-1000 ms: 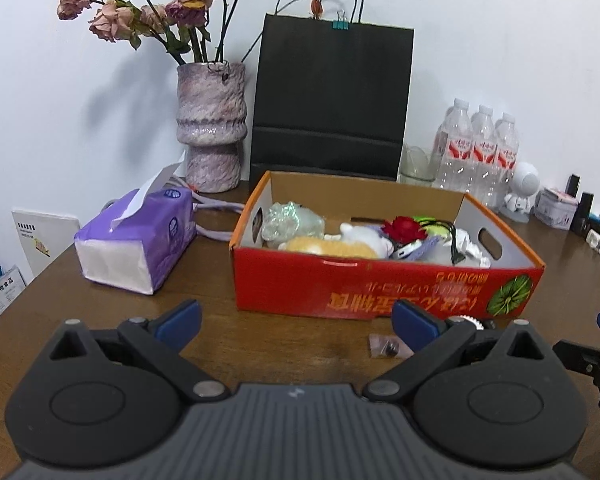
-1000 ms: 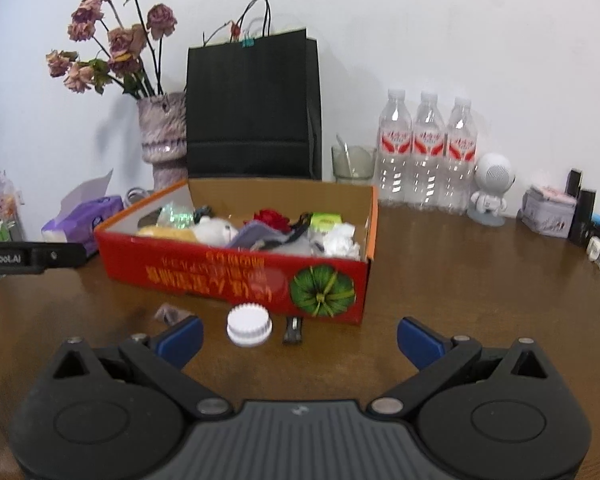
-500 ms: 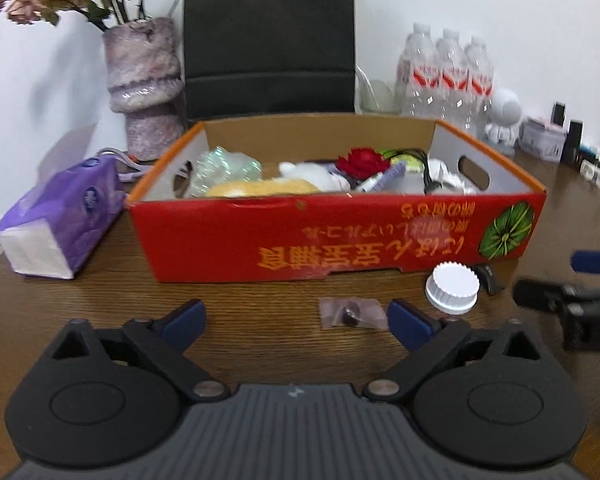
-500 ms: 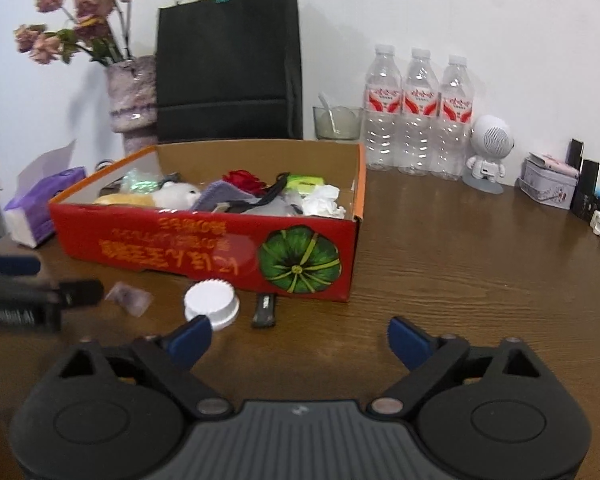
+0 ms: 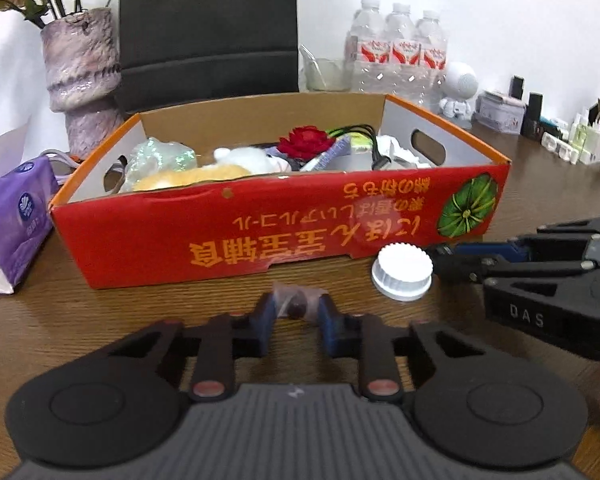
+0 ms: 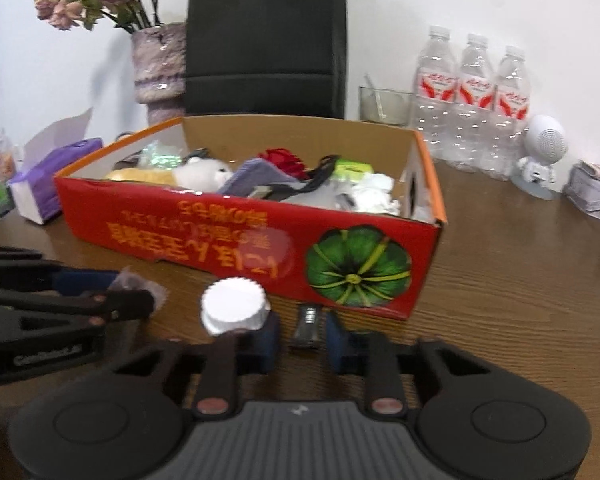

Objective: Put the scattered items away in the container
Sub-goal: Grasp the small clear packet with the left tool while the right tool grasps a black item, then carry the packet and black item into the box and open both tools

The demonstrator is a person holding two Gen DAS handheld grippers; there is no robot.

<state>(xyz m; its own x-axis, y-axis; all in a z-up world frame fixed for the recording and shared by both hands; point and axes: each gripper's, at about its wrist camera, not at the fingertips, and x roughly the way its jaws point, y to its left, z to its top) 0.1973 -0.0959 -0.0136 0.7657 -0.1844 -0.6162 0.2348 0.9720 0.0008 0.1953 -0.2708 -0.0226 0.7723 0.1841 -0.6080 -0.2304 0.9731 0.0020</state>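
Our left claw (image 5: 294,310) closed on a small clear packet (image 5: 296,300), our right claw (image 6: 302,330) narrowed around a dark clip (image 6: 308,326), long axis pointing toward the red box (image 6: 236,236), which holds toys, flower, cables, white cap (image 6: 234,312) on the surface beside it.

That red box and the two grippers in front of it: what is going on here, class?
A person is tidying loose things into the red box, which already holds several items. The left gripper has its fingers around a small clear packet on the table. The right gripper straddles a small black object, jaws not yet touching it. A white cap lies between them.
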